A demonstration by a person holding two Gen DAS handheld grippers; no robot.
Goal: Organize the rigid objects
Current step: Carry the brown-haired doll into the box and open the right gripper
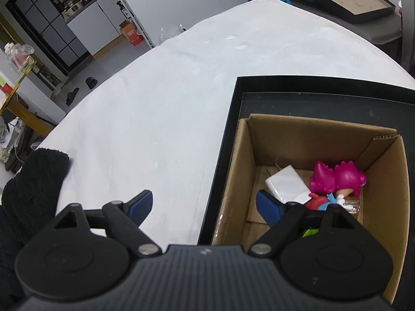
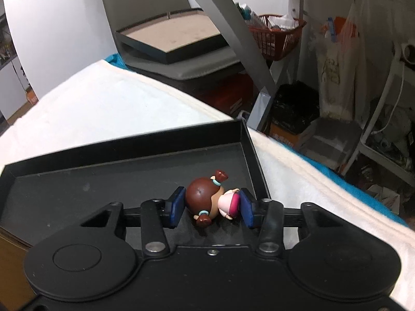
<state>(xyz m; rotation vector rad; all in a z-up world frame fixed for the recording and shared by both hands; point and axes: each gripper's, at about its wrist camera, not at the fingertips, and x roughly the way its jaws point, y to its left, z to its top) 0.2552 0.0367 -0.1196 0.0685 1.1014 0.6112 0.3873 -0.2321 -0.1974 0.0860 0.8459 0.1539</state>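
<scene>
My right gripper [image 2: 211, 208] is shut on a small brown-haired doll figure [image 2: 205, 202] with a pink dress, held sideways over the right end of a shallow black tray [image 2: 129, 147]. My left gripper [image 1: 205, 206] is open and empty, straddling the tray's left wall [image 1: 220, 155]. A cardboard box [image 1: 384, 181] stands in the tray and holds a pink-haired figure [image 1: 334, 178], a white packet [image 1: 288, 182] and something green [image 1: 310, 232] partly hidden by my finger.
The tray sits on a white cloth-covered table [image 1: 155, 116]. A black fuzzy item [image 1: 31, 181] lies at the table's left edge. Beyond the table stand a second framed tray [image 2: 171, 36], a red basket [image 2: 280, 36] and shelving.
</scene>
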